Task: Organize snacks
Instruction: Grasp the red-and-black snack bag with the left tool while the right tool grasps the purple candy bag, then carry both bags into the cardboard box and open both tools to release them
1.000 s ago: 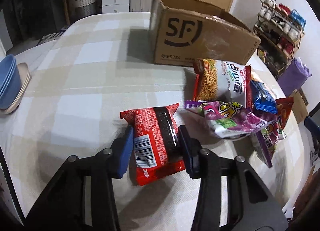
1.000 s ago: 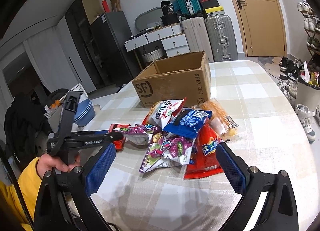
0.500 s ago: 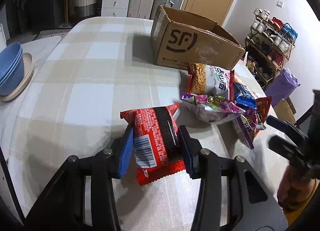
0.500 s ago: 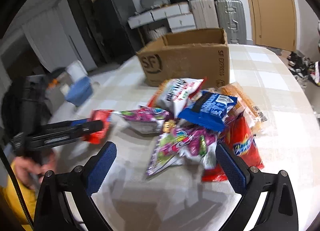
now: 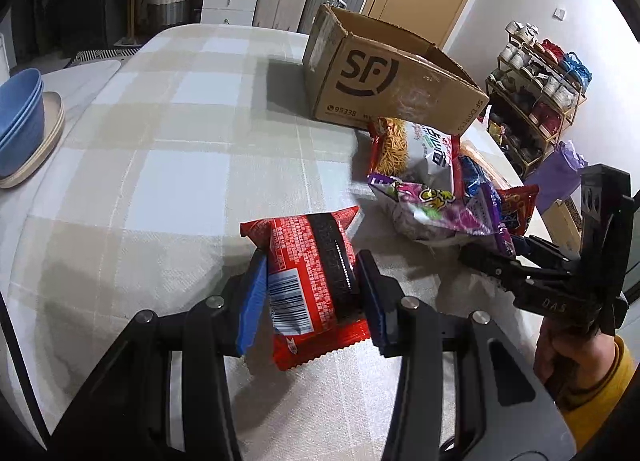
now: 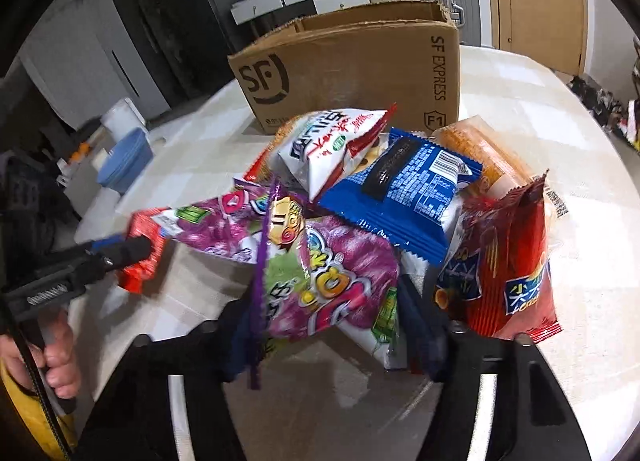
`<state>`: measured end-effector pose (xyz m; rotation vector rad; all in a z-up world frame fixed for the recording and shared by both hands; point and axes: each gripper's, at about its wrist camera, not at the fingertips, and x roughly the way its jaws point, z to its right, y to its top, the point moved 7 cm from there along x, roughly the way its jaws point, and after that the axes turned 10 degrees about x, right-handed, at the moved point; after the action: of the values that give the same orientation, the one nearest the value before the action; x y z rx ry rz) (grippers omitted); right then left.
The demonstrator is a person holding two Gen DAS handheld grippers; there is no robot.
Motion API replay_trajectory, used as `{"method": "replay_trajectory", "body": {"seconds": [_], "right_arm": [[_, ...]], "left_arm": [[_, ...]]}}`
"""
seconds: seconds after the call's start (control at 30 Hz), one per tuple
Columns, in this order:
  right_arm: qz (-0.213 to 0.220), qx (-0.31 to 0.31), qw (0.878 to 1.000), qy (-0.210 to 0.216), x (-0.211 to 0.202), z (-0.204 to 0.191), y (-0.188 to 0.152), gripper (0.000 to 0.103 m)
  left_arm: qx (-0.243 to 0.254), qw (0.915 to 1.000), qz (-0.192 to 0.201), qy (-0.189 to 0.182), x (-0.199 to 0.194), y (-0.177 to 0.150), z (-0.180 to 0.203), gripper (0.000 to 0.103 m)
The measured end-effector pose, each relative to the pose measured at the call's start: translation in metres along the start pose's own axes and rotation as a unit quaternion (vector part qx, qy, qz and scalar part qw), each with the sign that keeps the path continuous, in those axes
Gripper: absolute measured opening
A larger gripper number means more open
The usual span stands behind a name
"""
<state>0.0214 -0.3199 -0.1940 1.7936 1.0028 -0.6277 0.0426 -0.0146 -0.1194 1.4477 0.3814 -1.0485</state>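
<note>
- While the left gripper (image 5: pixel 310 295) stayed clamped on the red packet (image 5: pixel 310 281) at lower centre of the left view, that packet sat lifted over the checked tablecloth (image 5: pixel 160 165), as it had a second earlier.
- A second before, the right gripper (image 6: pixel 326 335) stood wide open short of the snack pile; its jaws had just been closing, and they now pinched the near end of the purple packet (image 6: pixel 320 281) at lower centre of the right view.
- That gripper had come down and in, so the pile filled far more of its frame.
- Behind the purple packet lay a blue packet (image 6: pixel 408 197), a white packet (image 6: pixel 328 149) and a red bag (image 6: pixel 512 269) at right.
- Beyond the pile, at upper centre, the cardboard box (image 6: pixel 360 61) stood open.
- Newly in the left view, the right hand (image 5: pixel 560 349) in a yellow sleeve showed at the right edge.
</note>
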Motion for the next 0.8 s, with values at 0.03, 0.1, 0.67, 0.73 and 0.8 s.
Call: {"method": "replay_trajectory", "body": {"seconds": [0.03,0.1,0.67,0.73,0.8], "right_arm": [[0.002,0.001,1.000,0.003,-0.002,0.000,-0.001,0.056],[0.008,0.003,1.000,0.014,-0.007,0.000,-0.004,0.054],[0.099,0.004,0.990,0.104,-0.105,-0.024,-0.007,0.052],[0.111,0.003,0.988,0.110,-0.117,-0.028,-0.004,0.052],[0.126,0.001,0.985,0.117,-0.131,-0.031,-0.003,0.051]], "left_arm": [[0.001,1.0000,-0.001,0.000,0.001,-0.001,0.000,0.040],[0.000,1.0000,-0.003,0.001,0.001,-0.003,0.000,0.040],[0.024,0.9993,0.028,0.011,-0.037,0.007,0.024,0.040],[0.030,0.9989,0.035,0.012,-0.044,0.010,0.030,0.040],[0.036,0.9984,0.043,0.011,-0.052,0.014,0.038,0.040]]}}
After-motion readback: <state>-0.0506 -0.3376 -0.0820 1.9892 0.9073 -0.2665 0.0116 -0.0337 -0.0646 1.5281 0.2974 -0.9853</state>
